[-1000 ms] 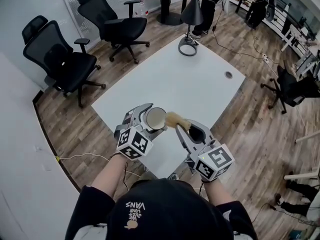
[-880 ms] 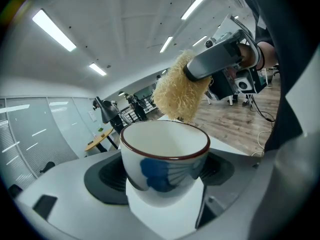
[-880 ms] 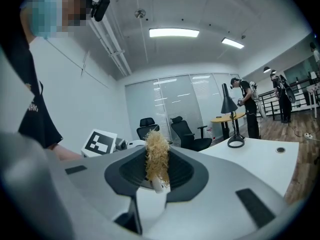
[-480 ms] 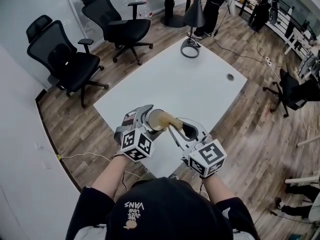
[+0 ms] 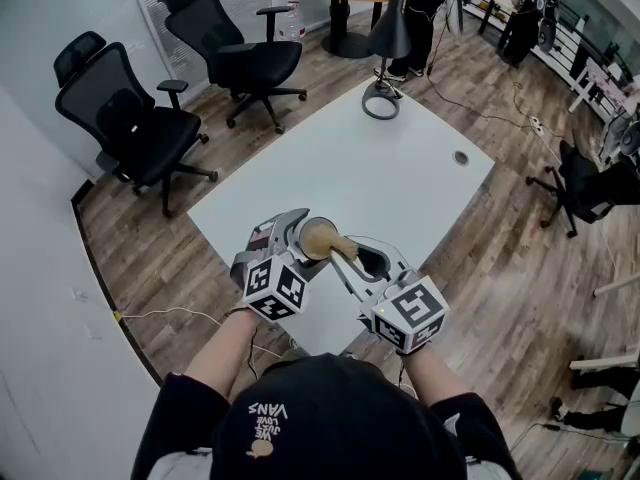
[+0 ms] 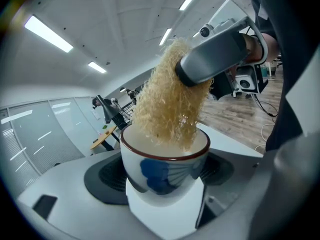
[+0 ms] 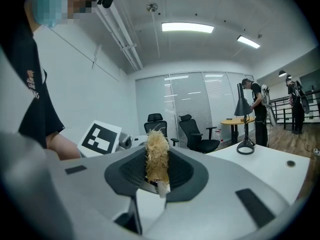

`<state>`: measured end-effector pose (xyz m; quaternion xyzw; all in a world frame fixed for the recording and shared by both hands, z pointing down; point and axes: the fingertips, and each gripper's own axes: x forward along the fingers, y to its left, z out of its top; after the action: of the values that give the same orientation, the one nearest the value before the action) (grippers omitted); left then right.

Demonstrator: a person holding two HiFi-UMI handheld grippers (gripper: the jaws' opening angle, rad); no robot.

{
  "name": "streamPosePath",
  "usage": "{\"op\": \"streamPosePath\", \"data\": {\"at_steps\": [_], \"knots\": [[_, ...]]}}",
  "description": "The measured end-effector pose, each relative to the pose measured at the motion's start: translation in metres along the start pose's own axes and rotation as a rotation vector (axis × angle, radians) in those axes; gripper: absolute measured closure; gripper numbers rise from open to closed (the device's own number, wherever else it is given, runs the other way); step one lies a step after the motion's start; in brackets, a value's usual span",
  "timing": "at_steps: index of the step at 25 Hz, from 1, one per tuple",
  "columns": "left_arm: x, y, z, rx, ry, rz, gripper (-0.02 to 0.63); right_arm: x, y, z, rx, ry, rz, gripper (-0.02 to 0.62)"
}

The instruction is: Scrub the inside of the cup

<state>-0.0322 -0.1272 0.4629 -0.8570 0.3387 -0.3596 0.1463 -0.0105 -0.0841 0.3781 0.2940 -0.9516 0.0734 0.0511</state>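
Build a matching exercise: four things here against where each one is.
1. cup
2. scrubber
3. lamp
4. chairs

A. on the floor
B. in the right tongs
C. at the table's far end
D. in the left tongs

Pairs: 1-D, 2-B, 3-C, 4-A

Scrubber [image 6: 167, 104] fills the cup [image 6: 162, 171] — tabletop [image 5: 350, 168] beyond lies open to the lamp [image 5: 387, 33].
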Motion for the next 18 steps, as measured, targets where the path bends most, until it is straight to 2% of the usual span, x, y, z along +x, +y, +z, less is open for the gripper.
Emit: {"op": "streamPosePath", "data": {"at_steps": [4, 7, 13, 18], "knots": [[-0.002, -0.005, 0.007, 0.031, -0.013, 0.003, 0.193, 0.003, -0.003, -0.014, -0.033, 0.070, -0.015, 0.503], [-0.001, -0.005, 0.008, 0.063, -0.008, 0.006, 0.193, 0.007, 0.003, -0.021, -0.049, 0.120, 0.010, 0.503], [0.001, -0.009, 0.008, 0.072, -0.002, -0.012, 0.193, 0.014, 0.016, -0.019, 0.024, 0.128, 0.095, 0.504], [0.002, -0.018, 0.017, 0.078, -0.030, -0.021, 0.193, 0.012, -0.007, -0.011, 0.020, 0.108, 0.015, 0.503]]}}
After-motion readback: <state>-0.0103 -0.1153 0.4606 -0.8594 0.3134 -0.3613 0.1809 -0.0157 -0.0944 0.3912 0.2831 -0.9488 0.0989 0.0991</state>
